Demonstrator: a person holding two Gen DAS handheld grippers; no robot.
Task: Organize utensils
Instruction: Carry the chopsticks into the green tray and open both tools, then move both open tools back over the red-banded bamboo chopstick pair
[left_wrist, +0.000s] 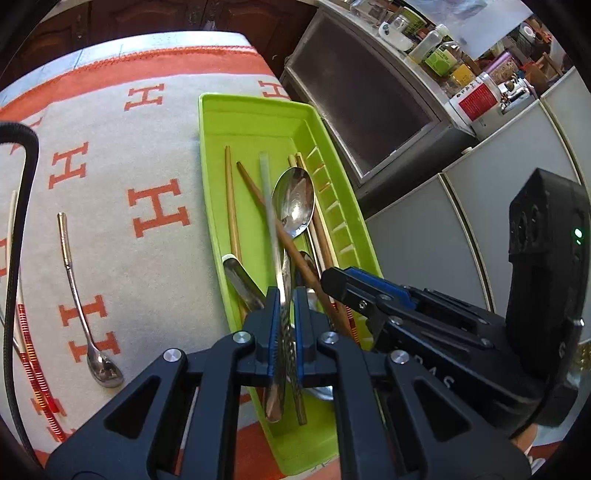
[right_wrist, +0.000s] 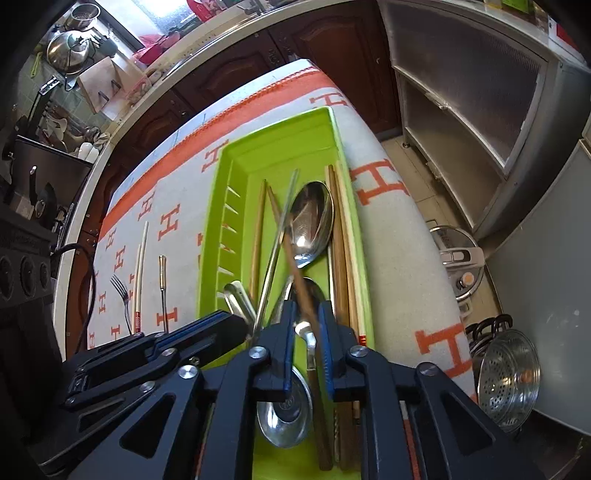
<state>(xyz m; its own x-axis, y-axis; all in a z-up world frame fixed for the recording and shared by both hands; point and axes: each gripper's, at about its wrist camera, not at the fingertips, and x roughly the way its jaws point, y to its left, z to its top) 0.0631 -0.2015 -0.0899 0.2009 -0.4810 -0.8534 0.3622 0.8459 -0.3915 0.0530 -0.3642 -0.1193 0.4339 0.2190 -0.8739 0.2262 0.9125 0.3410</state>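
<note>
A lime-green utensil tray (left_wrist: 207, 147) (right_wrist: 218, 221) lies on the orange-and-grey cloth and holds wooden chopsticks and a large steel spoon (left_wrist: 293, 203) (right_wrist: 312, 221). Over its near end, my left gripper (left_wrist: 288, 310) (right_wrist: 240, 325) is shut on a thin metal chopstick (left_wrist: 271, 221) (right_wrist: 275, 243) that slants into the tray. Beside it, my right gripper (right_wrist: 306, 321) (left_wrist: 332, 280) stands slightly open. A brown wooden chopstick (right_wrist: 291, 258) (left_wrist: 273, 221) lies blurred in the gap between its pads, which do not press on it. Its far end rests in the tray.
On the cloth left of the tray lie a long-handled small spoon (left_wrist: 74, 280) (right_wrist: 162, 288), a fork (right_wrist: 122, 291) and pale chopsticks with red bands (left_wrist: 31, 350) (right_wrist: 140, 266). A black cable (left_wrist: 22, 221) hangs at the left. On the floor right of the table stand a pressure cooker (right_wrist: 461, 258) and a steamer pot (right_wrist: 506, 376).
</note>
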